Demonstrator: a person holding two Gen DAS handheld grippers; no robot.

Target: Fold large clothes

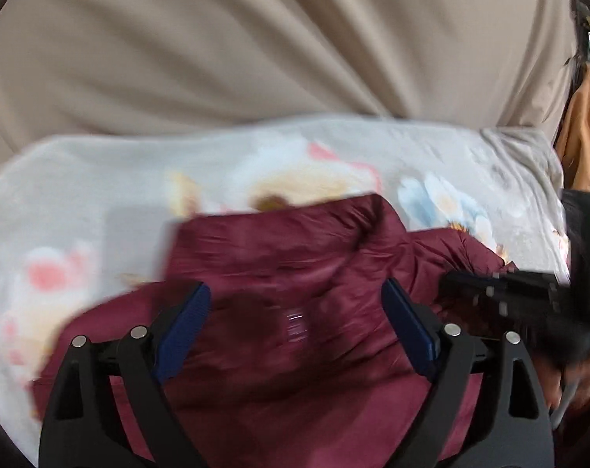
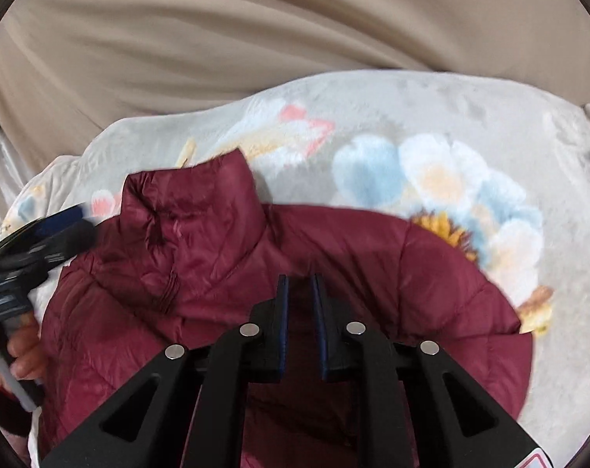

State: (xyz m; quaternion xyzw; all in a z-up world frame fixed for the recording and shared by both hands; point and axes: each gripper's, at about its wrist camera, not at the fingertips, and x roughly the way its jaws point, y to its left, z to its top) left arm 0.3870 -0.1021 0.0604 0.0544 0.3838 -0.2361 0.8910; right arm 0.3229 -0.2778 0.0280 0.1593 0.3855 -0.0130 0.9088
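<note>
A beige curtain hung as a backdrop behind everything. Below it spread one floral blanket, pale grey with blue and pink flowers, covering what looked like a bed. On that blanket, towards the near edge, lay the single garment of the task: one maroon puffer jacket, its stand-up collar pointing at the curtain and its shoulders spread to either side of the collar.

Judged from this layout, folding had barely begun. The jacket lay more or less flat and open in outline, with no crisp fold visible; sleeves and body remained to be brought in. The lower part of the jacket was hidden beneath the tools.

Two grippers were present. The left gripper hovered over the jacket left of the collar, its blue-padded fingers spread wide and holding nothing; the view was motion-blurred. The right gripper sat over the jacket just below the collar, fingers drawn nearly together with a narrow gap; whether cloth was pinched there I cannot tell.
</note>
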